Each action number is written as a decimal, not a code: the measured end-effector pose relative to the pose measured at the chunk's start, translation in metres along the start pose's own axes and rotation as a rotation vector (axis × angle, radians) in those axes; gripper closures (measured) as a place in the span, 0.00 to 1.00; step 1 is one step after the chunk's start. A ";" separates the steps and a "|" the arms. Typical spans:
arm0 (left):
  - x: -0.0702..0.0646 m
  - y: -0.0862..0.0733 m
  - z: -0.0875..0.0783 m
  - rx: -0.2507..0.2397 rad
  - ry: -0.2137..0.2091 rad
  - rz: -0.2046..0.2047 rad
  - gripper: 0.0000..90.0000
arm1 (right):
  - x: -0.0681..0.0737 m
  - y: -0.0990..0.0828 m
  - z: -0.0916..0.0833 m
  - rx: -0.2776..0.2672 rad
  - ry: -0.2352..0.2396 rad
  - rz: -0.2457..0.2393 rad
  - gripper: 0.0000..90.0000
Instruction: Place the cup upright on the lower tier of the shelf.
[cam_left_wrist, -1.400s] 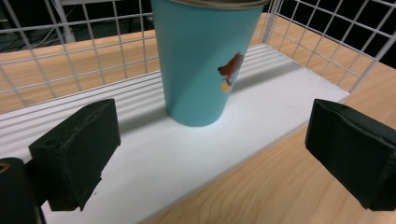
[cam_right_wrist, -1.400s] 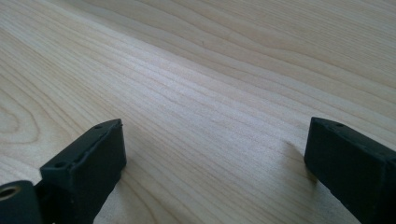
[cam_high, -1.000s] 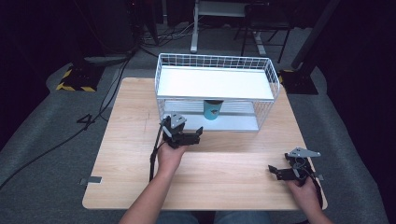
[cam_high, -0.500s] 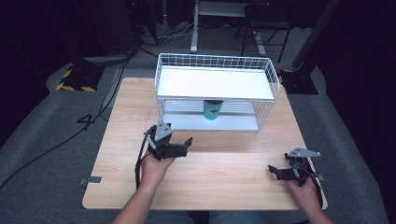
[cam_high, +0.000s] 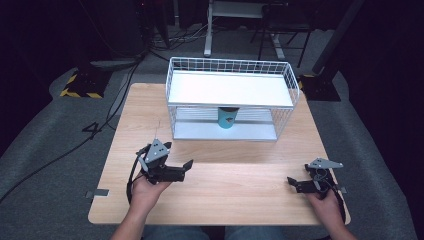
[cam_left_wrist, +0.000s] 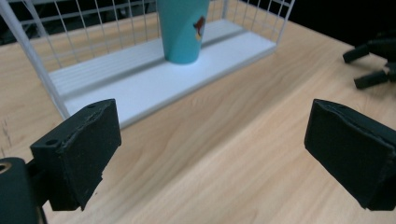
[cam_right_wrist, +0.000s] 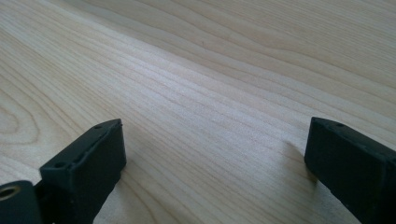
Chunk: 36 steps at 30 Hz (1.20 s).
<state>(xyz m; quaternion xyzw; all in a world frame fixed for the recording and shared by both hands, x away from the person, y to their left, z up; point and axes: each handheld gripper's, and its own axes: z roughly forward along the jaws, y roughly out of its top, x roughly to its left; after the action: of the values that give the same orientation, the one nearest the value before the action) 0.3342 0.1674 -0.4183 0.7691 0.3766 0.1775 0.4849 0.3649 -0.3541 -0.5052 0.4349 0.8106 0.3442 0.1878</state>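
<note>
A teal cup (cam_high: 226, 118) with a small printed figure stands upright on the lower shelf of a white wire rack (cam_high: 230, 90) at the back of the wooden table (cam_high: 235, 192). The left gripper view has the cup (cam_left_wrist: 182, 28) at its top centre, beyond the rack's white base. My left gripper (cam_high: 182, 170) is held over the table's front left, open and holding nothing, its jaws pointing right. At the front right my right gripper (cam_high: 295, 184) rests low on the wood, open too, with bare wood between its pads (cam_right_wrist: 84, 163).
The rack has a white top shelf (cam_high: 227, 86) above the cup and wire walls on three sides. Dark floor, cables and a desk frame (cam_high: 240, 25) lie beyond the table. In the left gripper view the other gripper (cam_left_wrist: 373, 60) appears at far right.
My left gripper has drawn back from the rack toward the front left of the table, leaving the cup on the lower shelf. The right gripper has stayed put.
</note>
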 end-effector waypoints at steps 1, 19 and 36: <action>0.001 -0.005 -0.003 0.012 -0.009 0.003 0.05 | 0.000 0.000 0.000 0.000 0.000 0.000 0.06; 0.019 -0.065 -0.019 0.135 0.026 -0.077 0.08 | 0.000 0.000 0.000 0.000 0.000 0.000 0.06; 0.025 -0.086 -0.004 0.287 0.050 -0.050 0.08 | 0.000 0.000 0.000 0.000 0.000 0.000 0.06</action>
<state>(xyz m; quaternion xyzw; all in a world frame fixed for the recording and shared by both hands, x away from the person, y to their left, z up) 0.3130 0.2096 -0.4949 0.8164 0.4289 0.1286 0.3647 0.3649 -0.3542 -0.5052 0.4347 0.8107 0.3442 0.1880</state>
